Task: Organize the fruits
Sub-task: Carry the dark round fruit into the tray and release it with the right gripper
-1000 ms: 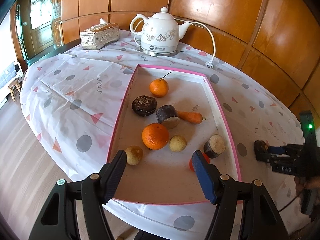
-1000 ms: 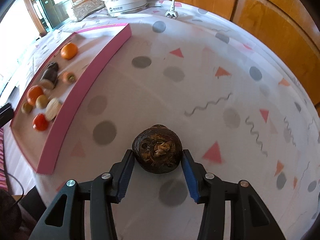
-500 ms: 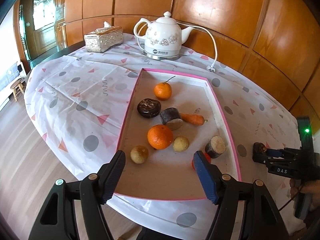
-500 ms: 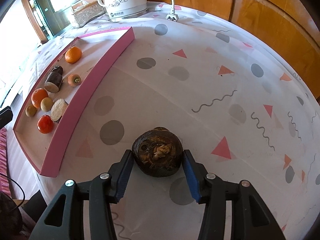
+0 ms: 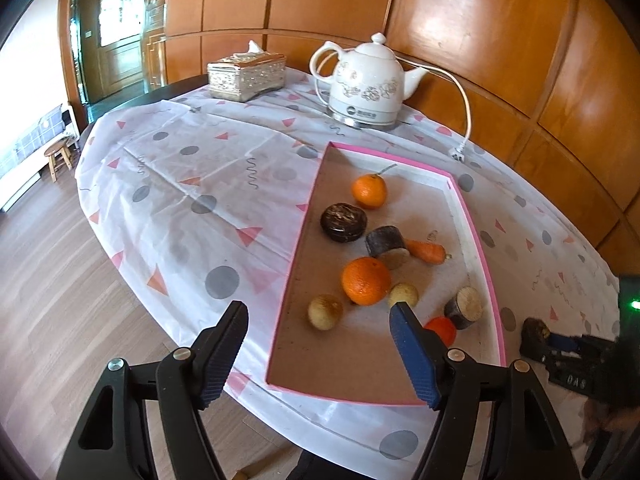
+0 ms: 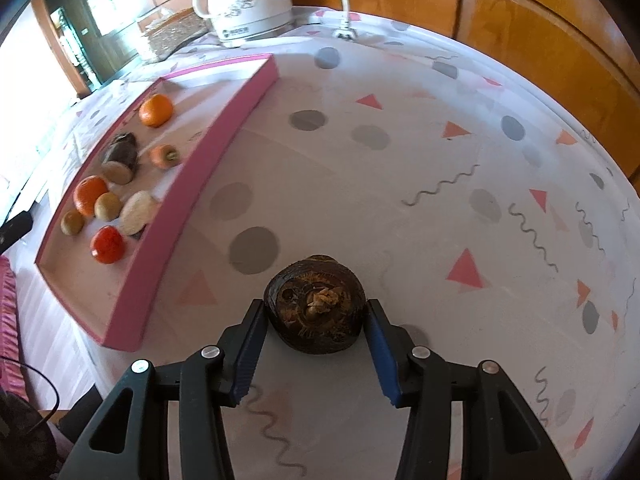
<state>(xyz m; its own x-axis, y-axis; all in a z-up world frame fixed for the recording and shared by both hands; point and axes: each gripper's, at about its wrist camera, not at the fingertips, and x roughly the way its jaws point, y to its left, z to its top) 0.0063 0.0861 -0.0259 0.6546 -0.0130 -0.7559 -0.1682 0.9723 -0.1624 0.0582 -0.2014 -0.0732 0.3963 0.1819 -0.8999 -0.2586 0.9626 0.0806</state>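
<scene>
Holding a dark round fruit [image 6: 316,306] clamped between its pads just above the tabletop [image 6: 400,160], right gripper [image 6: 316,344] looks set to carry it into the pink tray [image 6: 212,152] nearby, while left gripper [image 5: 320,356] hangs wide open, empty, over the tray's near end.

Red fruit [image 5: 443,329] half hidden behind left tool [image 5: 320,322] finger.

home dining room: kettle [image 5: 366,82], tablecloth [image 5: 192,184]
</scene>
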